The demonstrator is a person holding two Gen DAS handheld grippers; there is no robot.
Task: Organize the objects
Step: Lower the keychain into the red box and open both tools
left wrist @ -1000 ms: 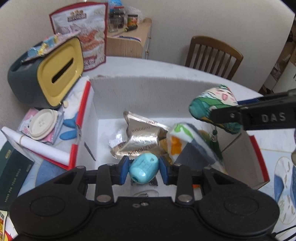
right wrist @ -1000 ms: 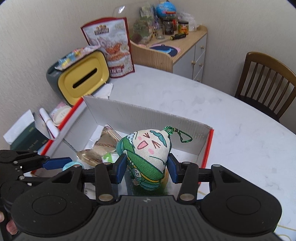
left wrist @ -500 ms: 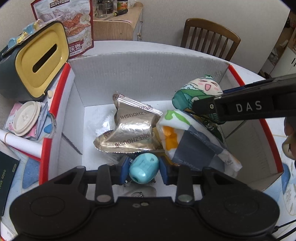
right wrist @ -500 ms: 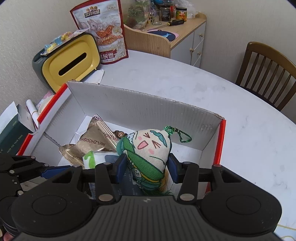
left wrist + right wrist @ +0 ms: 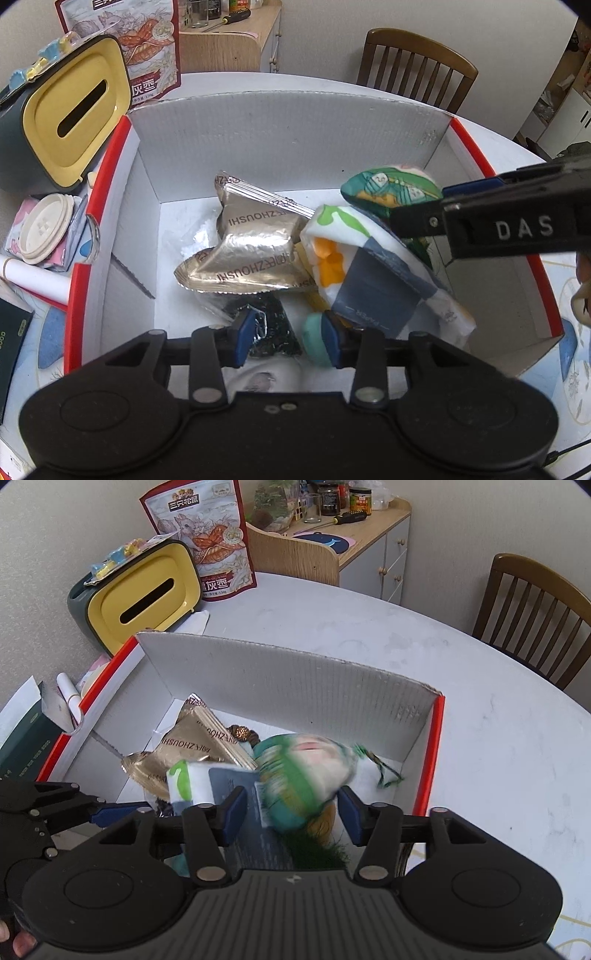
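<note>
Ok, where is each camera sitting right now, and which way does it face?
Left wrist: on the left tongs, looking steeply down into the cardboard box; its jaws are opening, the teal egg-shaped toy against one pad; the right tongs cross at right.
Right wrist: on the right tongs, looking down into the box's right side; jaws opening, the blurred plush doll loose between them; the left tongs show at lower left.
Shared: box, gold snack pouches, yellow tissue box, chair.
</note>
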